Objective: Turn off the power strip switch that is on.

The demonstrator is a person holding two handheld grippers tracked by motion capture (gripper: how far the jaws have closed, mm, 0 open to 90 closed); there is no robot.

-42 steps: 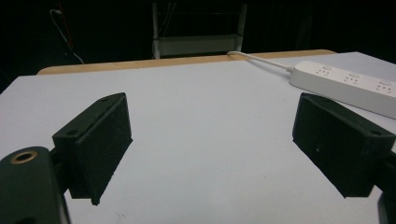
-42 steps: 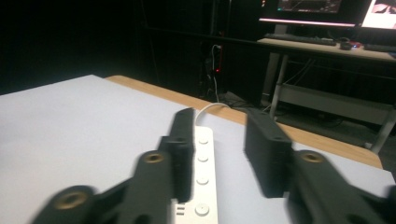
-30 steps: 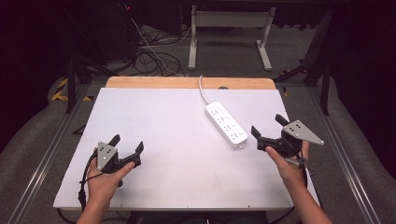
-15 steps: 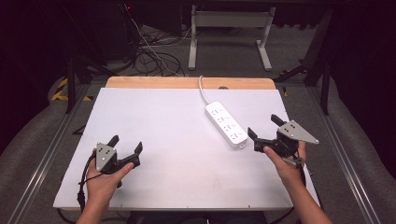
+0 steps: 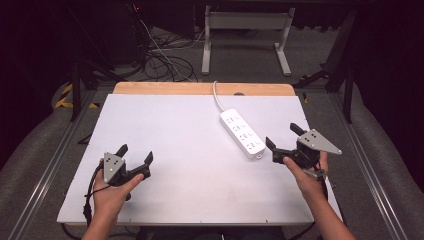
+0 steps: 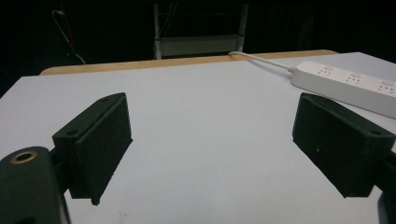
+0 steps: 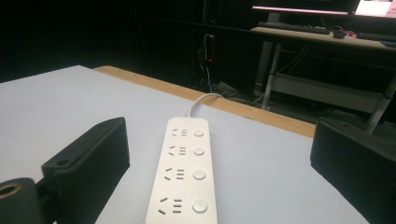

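- 2 grippers, jaws apart, hold nothing: left gripper (image 5: 135,159) at 7 o'clock, right gripper (image 5: 283,137) at 4.
- Power strip (image 5: 242,133) lies on worktop (image 5: 190,150) at 2 o'clock, just beside right gripper.

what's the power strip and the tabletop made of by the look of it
Power strip: looks like white moulded plastic, smooth with a slight sheen, rounded edges and round buttons. Tabletop: a matte white sheet, material unclear, over what seems a wood board; a bare tan strip shows along the far edge.

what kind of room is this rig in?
Likely a lab or workshop data-collection bench: a white table with a lone power strip, loose cables on the floor, and a desk with a keyboard behind.
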